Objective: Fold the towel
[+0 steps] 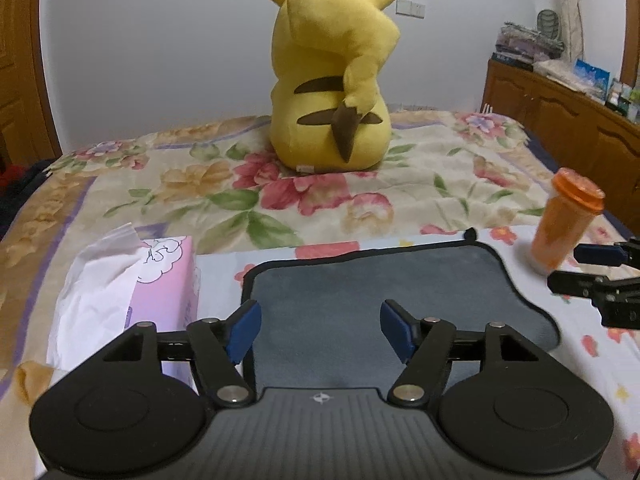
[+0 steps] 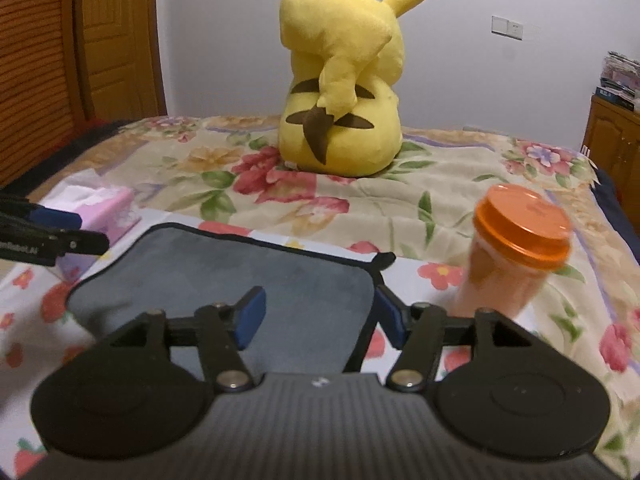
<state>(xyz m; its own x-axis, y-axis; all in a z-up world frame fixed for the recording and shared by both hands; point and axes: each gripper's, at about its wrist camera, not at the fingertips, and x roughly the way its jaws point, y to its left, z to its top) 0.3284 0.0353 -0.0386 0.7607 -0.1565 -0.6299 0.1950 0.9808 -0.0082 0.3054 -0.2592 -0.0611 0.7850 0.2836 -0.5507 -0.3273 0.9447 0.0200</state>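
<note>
A grey towel (image 1: 360, 280) with a black trim and a small loop at its far right corner lies flat on a flowered cloth on the bed; it also shows in the right wrist view (image 2: 240, 276). My left gripper (image 1: 320, 330) is open, hovering over the towel's near left part. My right gripper (image 2: 320, 318) is open over the towel's near right edge, one finger on each side of the trim. The right gripper's fingers (image 1: 600, 268) show at the right edge of the left wrist view, and the left gripper's fingers (image 2: 52, 232) at the left of the right wrist view.
A pink tissue box (image 1: 160, 280) stands just left of the towel. An orange lidded cup (image 2: 516, 256) stands just right of it. A big yellow plush toy (image 1: 332, 80) sits further back on the bed. Wooden cabinets (image 1: 560, 120) line the right wall.
</note>
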